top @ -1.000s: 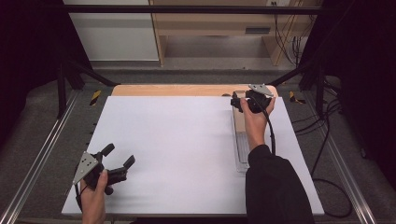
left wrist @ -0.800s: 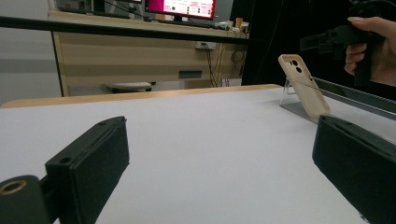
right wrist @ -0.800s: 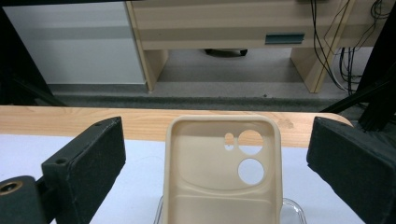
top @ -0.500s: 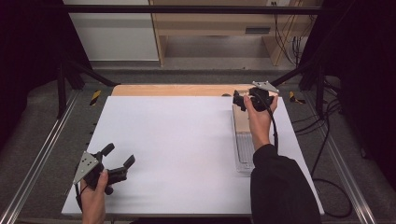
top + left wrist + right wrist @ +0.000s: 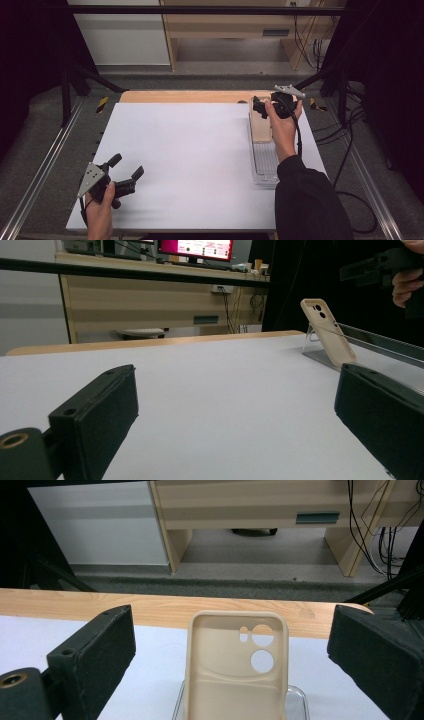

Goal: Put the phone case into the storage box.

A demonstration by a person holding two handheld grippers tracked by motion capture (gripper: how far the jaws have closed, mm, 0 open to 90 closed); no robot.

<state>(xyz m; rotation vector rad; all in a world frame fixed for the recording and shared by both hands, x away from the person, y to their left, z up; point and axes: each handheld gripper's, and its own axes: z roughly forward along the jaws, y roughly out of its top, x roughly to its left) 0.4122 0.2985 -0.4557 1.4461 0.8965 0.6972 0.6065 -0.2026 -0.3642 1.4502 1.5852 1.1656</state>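
Near the far right corner of the table [image 5: 200, 150]: right gripper [image 5: 261, 106] held above the white surface, jaws spread wide, nothing between the pads, pointed toward the far edge. Just below and ahead of it, a beige phone case [image 5: 235, 665], propped tilted on a clear stand [image 5: 265, 162], hollow inside turned toward the right gripper view, camera cut-outs at the upper end. Case framed between the two open jaws in that view, untouched by either. Along the right edge, the stand stretched toward the near side, beside the person's sleeve [image 5: 307, 200]. At the near left corner: left gripper [image 5: 127, 172] low over the table, jaws likewise parted and empty, well apart from the case.
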